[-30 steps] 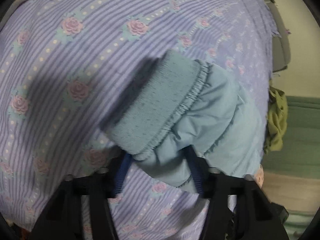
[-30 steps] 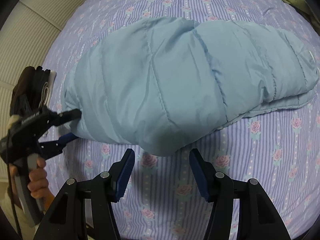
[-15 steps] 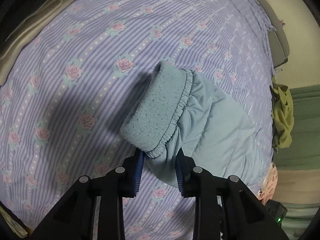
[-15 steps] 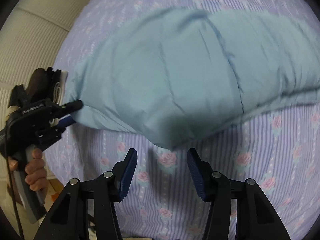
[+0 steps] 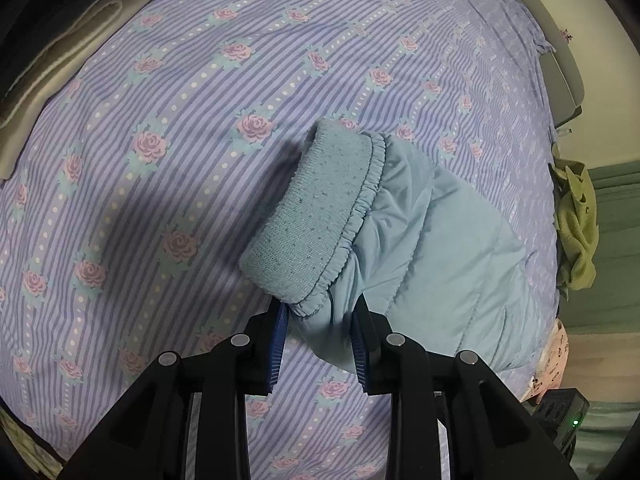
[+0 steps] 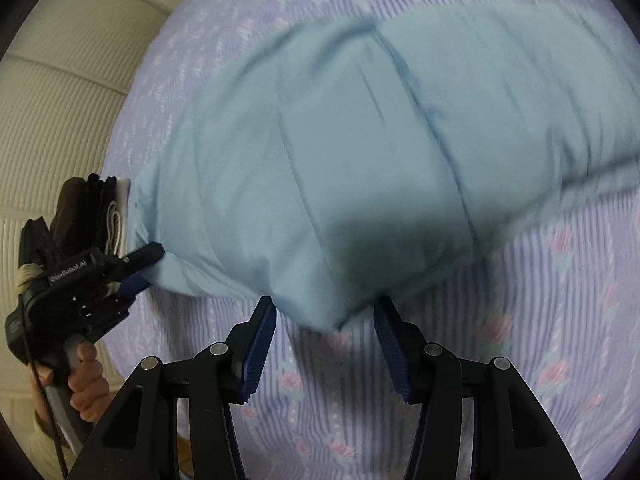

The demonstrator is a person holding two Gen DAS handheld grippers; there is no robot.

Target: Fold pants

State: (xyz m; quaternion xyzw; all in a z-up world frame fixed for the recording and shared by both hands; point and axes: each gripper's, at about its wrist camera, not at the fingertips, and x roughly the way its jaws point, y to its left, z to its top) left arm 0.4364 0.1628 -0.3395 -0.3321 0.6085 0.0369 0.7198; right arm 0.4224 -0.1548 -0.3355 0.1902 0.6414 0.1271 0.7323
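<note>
Light blue padded pants (image 6: 360, 152) lie across a purple rose-print bedsheet (image 5: 160, 120). Their knitted waistband (image 5: 312, 216) curls up in the left wrist view. My left gripper (image 5: 320, 320) is shut on the pants' edge just below the waistband; it also shows in the right wrist view (image 6: 144, 268), pinching the pants' left end. My right gripper (image 6: 324, 320) is open, its fingers either side of the pants' near corner, which reaches into the gap. The right wrist view is motion-blurred.
Folded cream and dark clothes (image 5: 60, 40) are stacked at the bed's upper left. An olive-green garment (image 5: 576, 232) lies at the bed's right edge. A pale ribbed wall (image 6: 60, 100) is left of the bed.
My left gripper has closed on the pants' edge and lifted it. My right gripper has moved forward until the pants' near corner sits between its open fingers.
</note>
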